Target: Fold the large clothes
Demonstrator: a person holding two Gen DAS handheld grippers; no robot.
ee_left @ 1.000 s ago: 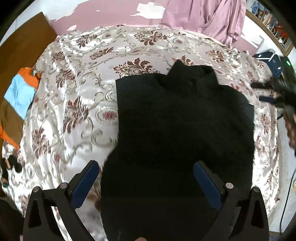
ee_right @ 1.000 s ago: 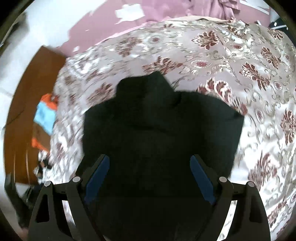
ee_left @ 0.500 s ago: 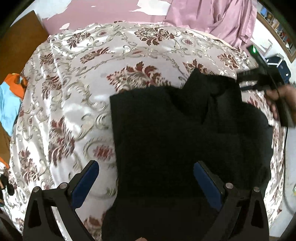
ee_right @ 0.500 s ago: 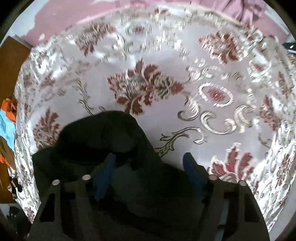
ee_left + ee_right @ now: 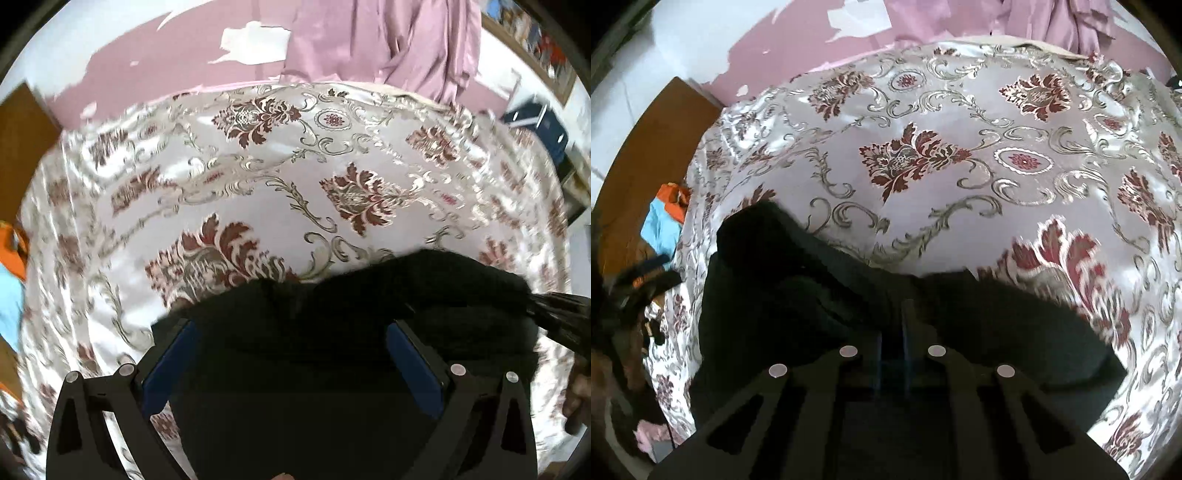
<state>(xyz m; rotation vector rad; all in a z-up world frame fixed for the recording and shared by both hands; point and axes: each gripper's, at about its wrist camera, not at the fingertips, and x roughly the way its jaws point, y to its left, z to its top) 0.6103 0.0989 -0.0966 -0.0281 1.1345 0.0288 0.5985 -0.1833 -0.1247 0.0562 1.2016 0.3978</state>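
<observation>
— Pink peeling wall (image 5: 147, 62) behind, mauve curtain (image 5: 388, 40) hanging at the far edge. Shiny floral bedspread (image 5: 258, 177) across the whole bed.

— And on it?

— Black sweater (image 5: 314, 332), lying flat on the near part of the bedspread. Collar end (image 5: 753, 229) sticking out toward the left in the right wrist view.

— Left gripper (image 5: 291, 347)?

— Spread wide, blue pads (image 5: 166, 365) far apart, nothing between them. Hovering over the sweater's upper edge, left pad just past the fabric's left corner.

— Right gripper (image 5: 892, 332)?

— Clenched, fingers drawn nearly together, pinching a fold of the sweater at its top edge. Seen also from the left wrist camera as a blurred dark shape at the sweater's right side.

— Anything else around?

— Wooden panel (image 5: 653, 147) on the left, with orange and light blue cloth (image 5: 663, 218) beside the bed. Dark blue box (image 5: 535, 122) past the bed's right corner. Shelf with small objects high on the right, too blurred to name.
</observation>
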